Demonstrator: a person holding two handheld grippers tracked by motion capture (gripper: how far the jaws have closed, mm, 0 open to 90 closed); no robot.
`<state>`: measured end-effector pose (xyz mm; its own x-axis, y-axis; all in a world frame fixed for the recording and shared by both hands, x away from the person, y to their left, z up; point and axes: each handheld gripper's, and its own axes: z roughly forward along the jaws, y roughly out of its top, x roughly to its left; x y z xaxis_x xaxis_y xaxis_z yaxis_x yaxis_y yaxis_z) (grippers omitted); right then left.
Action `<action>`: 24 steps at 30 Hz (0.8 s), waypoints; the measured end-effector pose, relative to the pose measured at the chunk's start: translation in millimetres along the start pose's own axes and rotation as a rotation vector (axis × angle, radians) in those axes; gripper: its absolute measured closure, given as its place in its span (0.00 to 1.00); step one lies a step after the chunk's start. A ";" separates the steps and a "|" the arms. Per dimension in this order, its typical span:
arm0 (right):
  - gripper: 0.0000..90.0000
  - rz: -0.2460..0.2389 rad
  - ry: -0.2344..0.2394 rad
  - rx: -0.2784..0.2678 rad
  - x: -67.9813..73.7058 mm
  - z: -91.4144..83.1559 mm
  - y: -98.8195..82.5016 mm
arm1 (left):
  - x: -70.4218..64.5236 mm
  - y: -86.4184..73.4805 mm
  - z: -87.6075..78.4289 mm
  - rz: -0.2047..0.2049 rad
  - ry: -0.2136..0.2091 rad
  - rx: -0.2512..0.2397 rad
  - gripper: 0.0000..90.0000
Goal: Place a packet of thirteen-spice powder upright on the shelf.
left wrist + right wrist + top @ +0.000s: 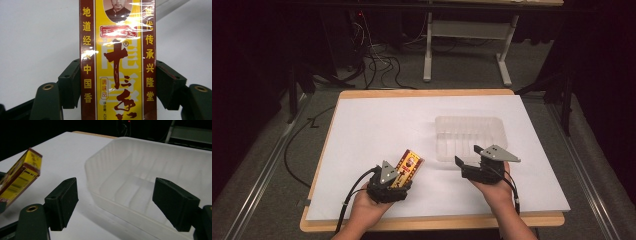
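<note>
In the high view, the left gripper (398,176) sits near the front edge of the white-covered table (377,120), left of the middle, and pinches the lower end of a yellow and dark-red box (408,167), which slants up and away from the hand toward the table's centre. The right gripper (466,156) is near the front edge too, right of the middle, its two black jaws spread with nothing between them, pointing at the near wall of a clear plastic tray (469,135) that rests on the right half of the table; the tips are just beside that wall, and whether they touch it cannot be told from here. In the left gripper view, the box (117,65) stands upright between the two black pads (71,82), which press against its dark-red side bands, one on each side, so the jaws are clamped on the box's width; the white table surface lies behind it. In the right gripper view, the right gripper (113,205) has its jaws set wide apart and holds nothing; the tray (160,172) lies just ahead of them, its near rim crossing the gap between the pads without contact. The box (21,175) appears at the left edge of this view, tilted and lifted off the table surface.
</note>
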<state>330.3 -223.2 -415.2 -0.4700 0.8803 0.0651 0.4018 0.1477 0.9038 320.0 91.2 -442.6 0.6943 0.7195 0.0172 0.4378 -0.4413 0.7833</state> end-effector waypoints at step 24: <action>0.25 0.071 0.226 -0.001 34.4 1.5 -2.9 | -63.9 15.6 21.9 0.042 -0.092 -0.072 0.36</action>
<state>314.1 -192.7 -416.2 -0.6050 0.7649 0.2213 0.4389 0.0884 0.8942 295.0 26.6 -445.1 0.7622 0.6473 -0.0037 0.3677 -0.4282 0.8255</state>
